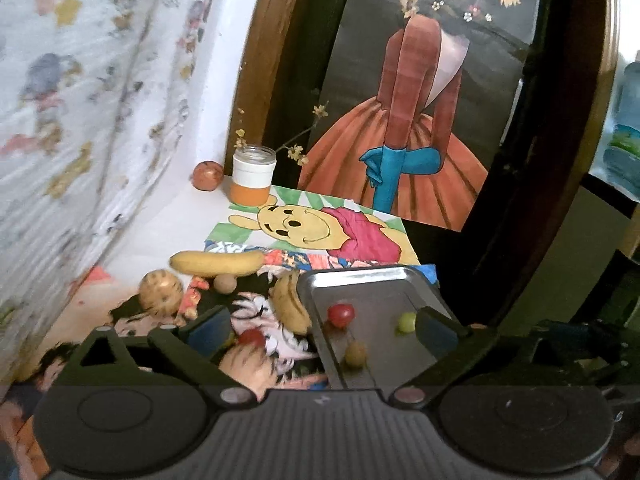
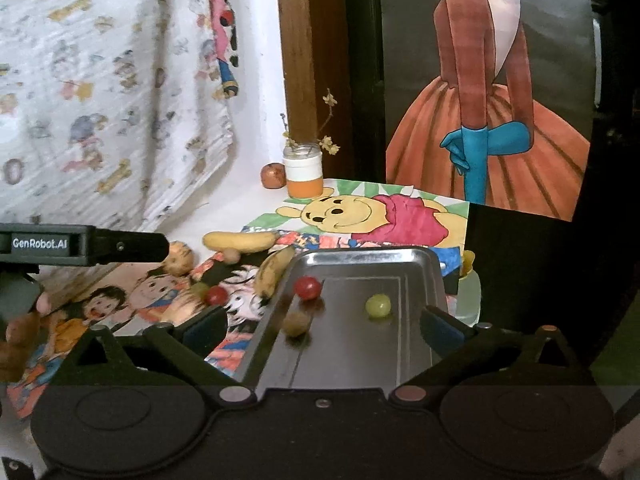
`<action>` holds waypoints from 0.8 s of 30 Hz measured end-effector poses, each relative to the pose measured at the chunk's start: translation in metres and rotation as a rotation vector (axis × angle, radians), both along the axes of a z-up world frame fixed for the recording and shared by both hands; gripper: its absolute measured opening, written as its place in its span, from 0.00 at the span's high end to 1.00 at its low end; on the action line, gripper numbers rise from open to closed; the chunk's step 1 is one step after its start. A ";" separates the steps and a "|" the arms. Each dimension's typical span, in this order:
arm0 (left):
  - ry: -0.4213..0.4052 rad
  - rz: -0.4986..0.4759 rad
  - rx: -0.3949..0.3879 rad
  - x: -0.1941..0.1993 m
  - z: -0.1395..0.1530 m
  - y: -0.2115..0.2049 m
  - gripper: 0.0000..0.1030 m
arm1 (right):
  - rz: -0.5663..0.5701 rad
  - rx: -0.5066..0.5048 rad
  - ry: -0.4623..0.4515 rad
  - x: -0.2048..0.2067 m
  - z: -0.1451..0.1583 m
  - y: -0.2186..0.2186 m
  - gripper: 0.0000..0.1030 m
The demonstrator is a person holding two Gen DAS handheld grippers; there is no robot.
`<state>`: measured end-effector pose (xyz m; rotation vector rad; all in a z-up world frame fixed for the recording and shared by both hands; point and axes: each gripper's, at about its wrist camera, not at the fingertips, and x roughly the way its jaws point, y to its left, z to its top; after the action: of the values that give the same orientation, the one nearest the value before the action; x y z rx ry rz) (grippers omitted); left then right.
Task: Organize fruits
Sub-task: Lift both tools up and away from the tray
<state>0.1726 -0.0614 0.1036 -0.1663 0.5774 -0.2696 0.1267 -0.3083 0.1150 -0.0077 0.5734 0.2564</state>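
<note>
left gripper point(image 1: 320, 328): jaws spread wide, nothing pinched; a blurred orange-pink fruit point(image 1: 248, 364) and a small red cherry-like fruit point(image 1: 251, 338) are seen between and just ahead of the fingers, no contact with the pads shown.
right gripper point(image 2: 324, 322): jaws spread wide, empty; hung over the near end of the tray, likely so the way stays clear for a next pick.
shallow rectangular steel tray point(image 2: 360, 258): lies directly ahead of the right gripper; judged to be the collection spot.
fruits in tray: round red tomato-like fruit point(image 2: 307, 288), green grape-like fruit point(image 2: 378, 306), brownish round fruit point(image 2: 297, 324) are kept apart on the tray floor; brown one is blurred.
fruits outside tray: long yellow banana point(image 1: 216, 263) and second yellow banana with dark streaks point(image 1: 290, 300), the latter touching the tray's left rim; striped tan round fruit point(image 1: 161, 292), small beige ball-shaped fruit point(image 1: 224, 283), all left and ahead of the left gripper on cartoon-printed paper sheets point(image 1: 320, 236).
red apple point(image 1: 208, 175): far back, beside the white-and-orange jar holding dry twigs point(image 1: 253, 176); well apart from both tools.
progress: judged partial, three small fruits in, larger ones not yet collected.
</note>
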 end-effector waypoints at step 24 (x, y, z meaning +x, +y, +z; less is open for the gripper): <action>-0.015 -0.081 0.168 -0.123 0.097 0.065 0.00 | 0.041 0.207 0.183 -0.053 0.146 0.041 0.01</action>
<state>0.0501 0.0035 0.2008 0.0214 0.5896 -0.2994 0.0737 -0.2671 0.2605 0.2064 0.7270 0.3583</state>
